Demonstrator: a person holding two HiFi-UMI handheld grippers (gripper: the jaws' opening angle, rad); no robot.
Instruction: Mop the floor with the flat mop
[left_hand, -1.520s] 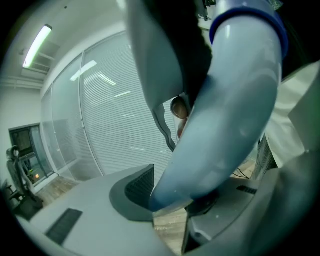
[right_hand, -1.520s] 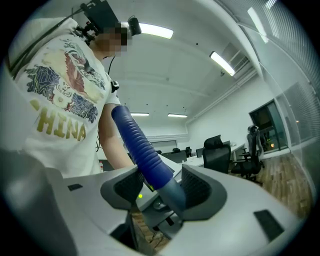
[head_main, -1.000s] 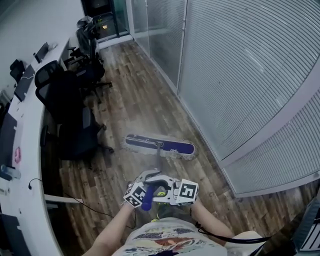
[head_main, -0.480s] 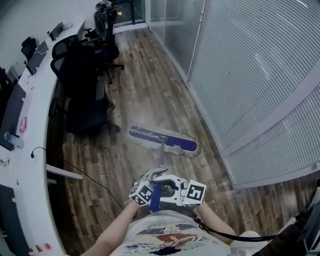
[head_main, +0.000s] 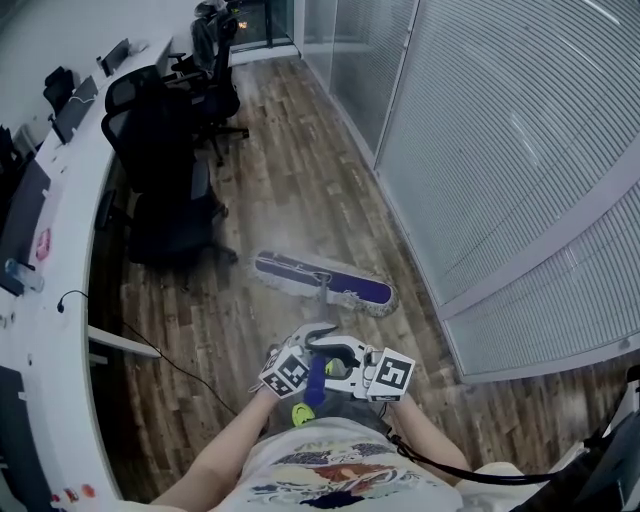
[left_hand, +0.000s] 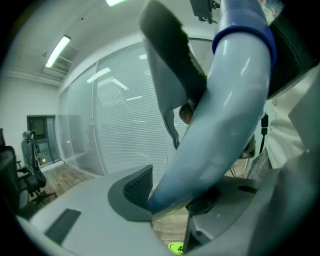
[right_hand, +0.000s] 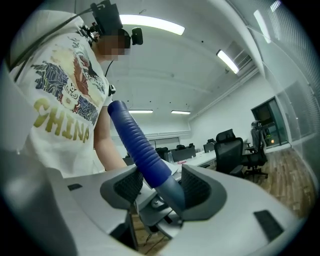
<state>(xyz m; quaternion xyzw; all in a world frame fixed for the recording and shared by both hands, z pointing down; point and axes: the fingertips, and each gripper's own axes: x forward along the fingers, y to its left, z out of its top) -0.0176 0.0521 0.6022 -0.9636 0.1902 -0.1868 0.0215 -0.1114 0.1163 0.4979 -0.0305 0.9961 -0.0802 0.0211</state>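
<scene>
the wooden floor (head_main: 290, 160) gives one open lane from 6 o'clock up to 12. from 1 to 5 o'clock a glass partition (head_main: 500, 150) with blinds closes that whole side. from 7 to 11 the curved white table (head_main: 75, 190) hems in the other side, and black office chairs (head_main: 165, 205) stand out from it into the lane at 10, with more chairs (head_main: 215, 70) near 12. the flat mop head (head_main: 322, 282) lies across mid-lane, its mop handle (head_main: 323, 310) rising toward 6. only a narrow strip of floor separates it from the partition. a thin cable (head_main: 175, 362) trails over the boards at 8.
</scene>
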